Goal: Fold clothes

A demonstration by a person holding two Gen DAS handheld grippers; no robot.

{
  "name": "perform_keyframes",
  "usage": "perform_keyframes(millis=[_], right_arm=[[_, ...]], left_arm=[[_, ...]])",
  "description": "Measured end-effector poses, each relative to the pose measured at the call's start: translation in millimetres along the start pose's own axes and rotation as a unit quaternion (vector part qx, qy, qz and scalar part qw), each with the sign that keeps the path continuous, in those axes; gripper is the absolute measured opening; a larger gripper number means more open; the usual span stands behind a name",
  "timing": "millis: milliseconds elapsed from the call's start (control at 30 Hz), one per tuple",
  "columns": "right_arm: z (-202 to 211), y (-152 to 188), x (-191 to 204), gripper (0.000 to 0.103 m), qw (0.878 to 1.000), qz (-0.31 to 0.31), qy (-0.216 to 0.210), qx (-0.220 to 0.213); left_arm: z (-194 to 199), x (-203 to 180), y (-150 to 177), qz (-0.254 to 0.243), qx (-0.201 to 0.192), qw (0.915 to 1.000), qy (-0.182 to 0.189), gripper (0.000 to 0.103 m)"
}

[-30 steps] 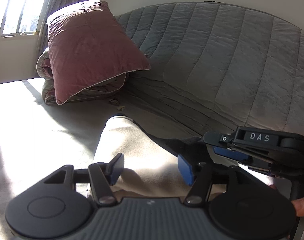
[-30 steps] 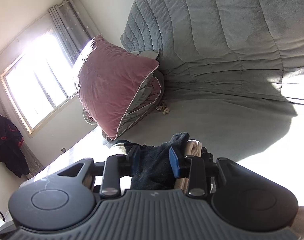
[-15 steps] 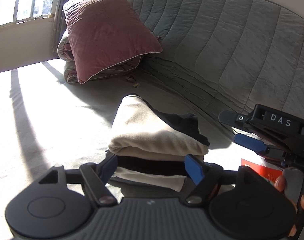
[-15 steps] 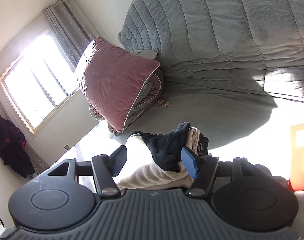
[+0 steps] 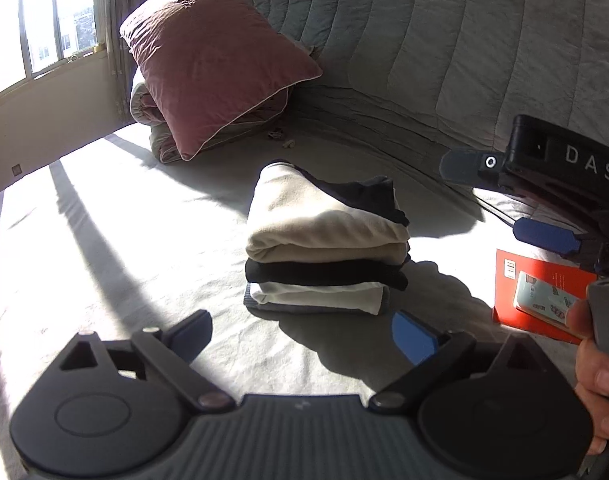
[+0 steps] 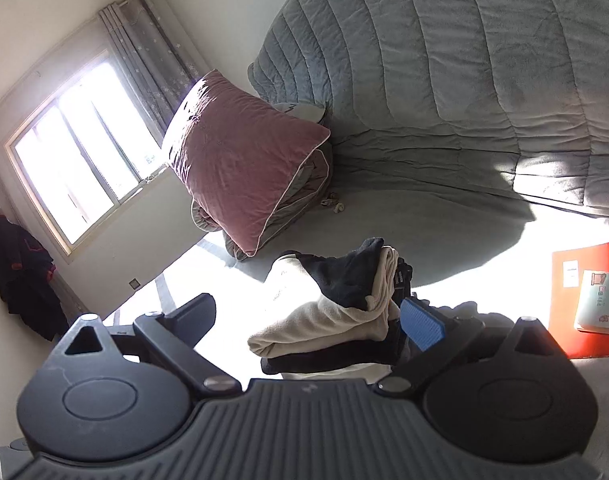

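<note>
Clothes: folded stack (image 5: 324, 248) on bed (image 5: 104, 240), cream piece on top, black and white layers beneath.
Left gripper (image 5: 304, 332): jaws just opened wide, empty, short of stack.
Right gripper (image 6: 308, 316): jaws just opened wide, holding nothing, stack between fingers.
Nearby: maroon pillow (image 5: 216, 60); orange folder (image 5: 536, 296).

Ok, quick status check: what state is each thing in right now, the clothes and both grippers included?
Stack of clothes: folded, piled on the bed, nothing gripping it.
Left gripper: open, jaws just been widening, nothing between them.
Right gripper: open, jaws just been widening, not pressing the stack.
Pink pillow: propped on a folded quilt.
Red folder: flat on the bed, a booklet on top.
</note>
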State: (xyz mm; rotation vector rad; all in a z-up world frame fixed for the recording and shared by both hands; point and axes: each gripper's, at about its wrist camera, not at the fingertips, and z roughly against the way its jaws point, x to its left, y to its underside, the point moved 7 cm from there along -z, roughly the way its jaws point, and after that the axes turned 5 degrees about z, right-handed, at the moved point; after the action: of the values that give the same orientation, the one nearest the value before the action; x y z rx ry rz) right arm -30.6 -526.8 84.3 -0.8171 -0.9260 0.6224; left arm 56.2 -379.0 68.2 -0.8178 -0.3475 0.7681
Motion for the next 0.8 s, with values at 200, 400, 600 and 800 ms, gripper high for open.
perform_keyframes(millis=[200,400,600,800], right_arm=[[3.9,0.7,1.7,0.103,0.999,0.025,0.035,0.034],[2.6,10.4,-1.7,0.103,0.993,0.040,0.075,0.083],[1.9,16.2,-0.6,0.103,0.988,0.059,0.091,0.113],[3.0,16.5,3.5,0.103,0.987,0.061,0.089,0.119]], left_arm=[[1.5,2.3,2.9,0.001,0.031,0.9994,-0.018,0.102],[-5.6,1.4,12.1,0.009,0.070,0.9975,-0.011,0.102],[-10.0,6.3,13.0,0.023,0.084,0.9961,-0.007,0.102],[-9.5,5.5,12.6,0.015,0.087,0.9960,-0.007,0.102]])
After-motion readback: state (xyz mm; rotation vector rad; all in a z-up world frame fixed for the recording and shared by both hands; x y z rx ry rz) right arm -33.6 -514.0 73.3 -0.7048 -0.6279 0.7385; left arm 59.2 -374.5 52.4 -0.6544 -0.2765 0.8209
